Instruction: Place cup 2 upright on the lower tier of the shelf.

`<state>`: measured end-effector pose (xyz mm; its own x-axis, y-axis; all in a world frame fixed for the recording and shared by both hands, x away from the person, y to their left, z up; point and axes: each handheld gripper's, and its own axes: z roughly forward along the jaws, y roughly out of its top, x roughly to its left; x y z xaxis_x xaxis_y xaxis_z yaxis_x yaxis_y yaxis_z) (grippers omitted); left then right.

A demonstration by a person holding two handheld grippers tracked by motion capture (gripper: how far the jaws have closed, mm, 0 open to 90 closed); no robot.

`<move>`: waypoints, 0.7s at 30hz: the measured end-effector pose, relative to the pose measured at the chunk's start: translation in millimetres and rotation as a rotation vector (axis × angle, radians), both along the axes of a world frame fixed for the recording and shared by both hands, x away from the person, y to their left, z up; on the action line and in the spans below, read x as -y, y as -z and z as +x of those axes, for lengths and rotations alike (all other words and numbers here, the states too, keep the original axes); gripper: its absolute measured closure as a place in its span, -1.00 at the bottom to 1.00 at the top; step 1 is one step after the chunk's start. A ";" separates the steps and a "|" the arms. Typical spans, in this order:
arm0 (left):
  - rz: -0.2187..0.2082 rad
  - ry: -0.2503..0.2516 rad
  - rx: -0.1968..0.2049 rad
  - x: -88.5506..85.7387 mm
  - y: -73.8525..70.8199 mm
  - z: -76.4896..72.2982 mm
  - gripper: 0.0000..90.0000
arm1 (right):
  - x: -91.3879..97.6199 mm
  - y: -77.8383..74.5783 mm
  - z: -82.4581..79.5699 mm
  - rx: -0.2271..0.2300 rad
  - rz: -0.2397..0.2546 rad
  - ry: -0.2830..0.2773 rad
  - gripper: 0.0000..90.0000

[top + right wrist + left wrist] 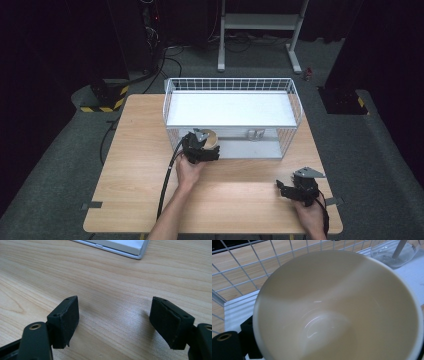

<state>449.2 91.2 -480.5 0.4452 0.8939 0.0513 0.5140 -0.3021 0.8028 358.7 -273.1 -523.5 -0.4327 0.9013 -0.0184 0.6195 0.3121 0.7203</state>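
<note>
The cup (210,138) sits at the front left corner of the wire basket (295,95), on its low shelf, mouth tipped toward the person. The left tool (200,148) is right at it and grips its near rim, so the cup lies just ahead of that tool. The right tool (291,189) rests far off on the tabletop (135,165), open and empty.

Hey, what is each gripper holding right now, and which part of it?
The left gripper holds a cream cup by its rim, at the wire rack's lower shelf. The right gripper holds nothing; its jaws stand open over the table.
</note>
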 end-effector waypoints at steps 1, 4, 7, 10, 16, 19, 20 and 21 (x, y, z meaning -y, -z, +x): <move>-0.006 0.015 -0.004 -0.4 0.1 0.7 -0.82 | 0.0 0.0 0.0 0.000 0.000 0.000 -0.47; 0.016 0.010 0.009 -0.8 -1.3 -0.3 -0.83 | 0.0 0.0 0.0 0.000 0.000 0.000 -0.47; 0.008 -0.028 0.018 0.8 -3.1 -2.5 -0.88 | -0.1 0.0 -0.2 -0.001 0.001 0.002 -0.47; -0.007 -0.003 0.009 -0.1 -3.6 -2.2 -0.95 | -0.2 0.0 -0.2 -0.001 0.001 0.002 -0.47; 0.000 -0.010 -0.006 -2.3 -3.7 -5.6 -0.97 | 0.0 0.0 0.0 0.000 0.000 0.000 -0.47; -0.007 -0.014 -0.014 -5.8 -3.4 -8.1 -0.98 | 0.0 0.0 0.0 0.000 0.000 0.000 -0.47; -0.007 -0.014 -0.014 -5.8 -3.4 -8.1 -0.98 | 0.0 0.0 0.0 0.000 0.000 0.000 -0.47; -0.022 -0.022 -0.021 -6.3 -2.5 -10.0 -0.98 | 0.0 0.0 0.0 0.000 0.000 0.000 -0.47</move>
<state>439.2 97.5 -478.0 0.4259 0.9045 0.0223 0.5370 -0.2725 0.7984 358.7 -273.1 -523.5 -0.4325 0.9014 -0.0186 0.6195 0.3121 0.7203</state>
